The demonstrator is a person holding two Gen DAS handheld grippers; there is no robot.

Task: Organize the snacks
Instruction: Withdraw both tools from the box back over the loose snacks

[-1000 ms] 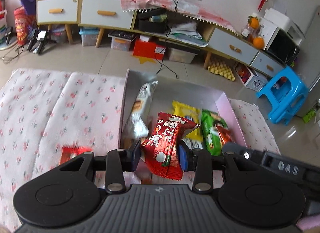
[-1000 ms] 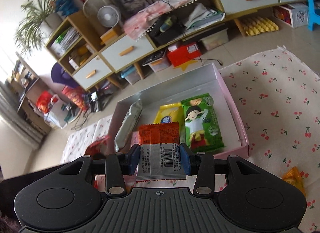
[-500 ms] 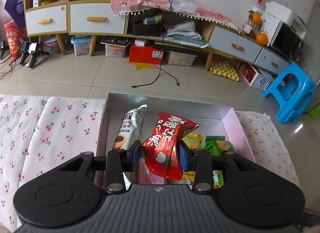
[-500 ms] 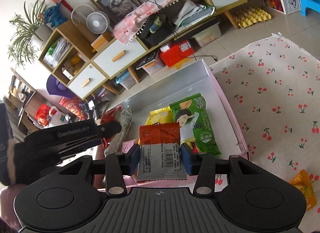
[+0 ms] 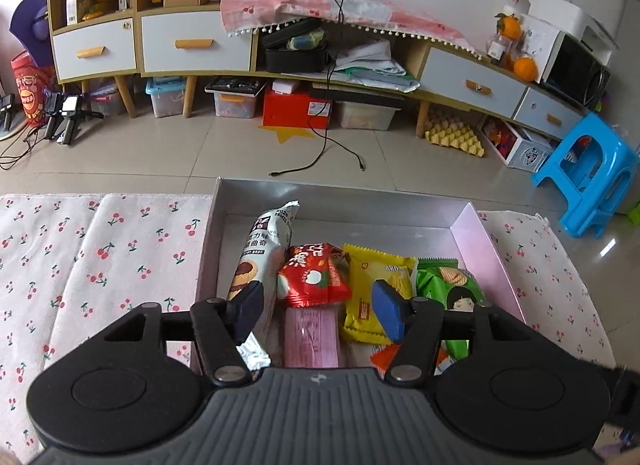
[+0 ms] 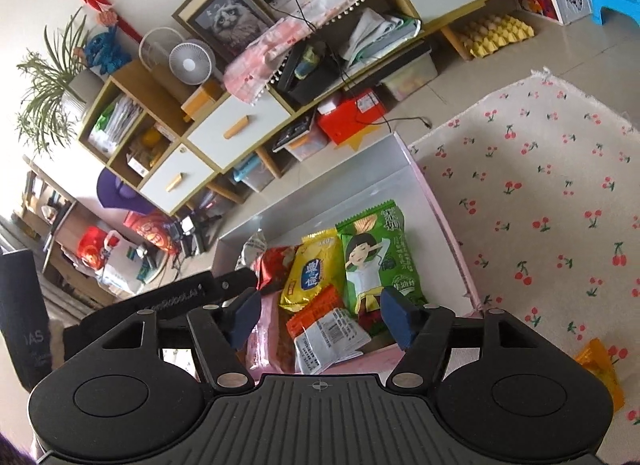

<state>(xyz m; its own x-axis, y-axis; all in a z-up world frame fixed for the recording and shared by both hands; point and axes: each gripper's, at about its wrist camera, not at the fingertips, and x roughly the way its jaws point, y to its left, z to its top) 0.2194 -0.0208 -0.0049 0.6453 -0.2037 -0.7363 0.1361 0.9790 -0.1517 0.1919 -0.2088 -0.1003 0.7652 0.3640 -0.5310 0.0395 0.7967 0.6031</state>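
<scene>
A: Where are the snacks?

B: In the box (image 5: 496, 253), on the cherry cloth (image 5: 100, 257). In the left view four packs stand side by side: a long silver pack (image 5: 262, 261) at 9 o'clock, then the red pack (image 5: 312, 277), the yellow pack (image 5: 374, 285), and the green pack (image 5: 444, 285) at 3 o'clock.

A: Anything nearer the camera?

B: A pink pack (image 5: 312, 335) lies at 6 o'clock from the red one, touching it. An orange pack (image 5: 386, 357) peeks out at 6 o'clock from the yellow one, mostly hidden by the tongs.

A: And the left gripper (image 5: 318, 313)?

B: Wide apart, holding nothing. It hangs over the near end of the box; the red pack lies between and beyond the fingers (image 5: 248, 311), free of them.

A: The right gripper (image 6: 320, 317)?

B: Also spread wide and empty. In its view the orange pack (image 6: 324, 323) lies below, barcode side up, partly over the yellow pack (image 6: 312, 277) and beside the green pack (image 6: 376, 257). The red pack (image 6: 274, 267) is at 10 o'clock from it, the pink pack (image 6: 266, 335) at 8 o'clock.

A: Anything outside the box (image 6: 444, 225)?

B: A small orange wrapper (image 6: 598, 365) on the cloth (image 6: 540, 205) at 4 o'clock, well apart from the box. The left tool's black body (image 6: 176, 297) shows at 9 o'clock.
</scene>
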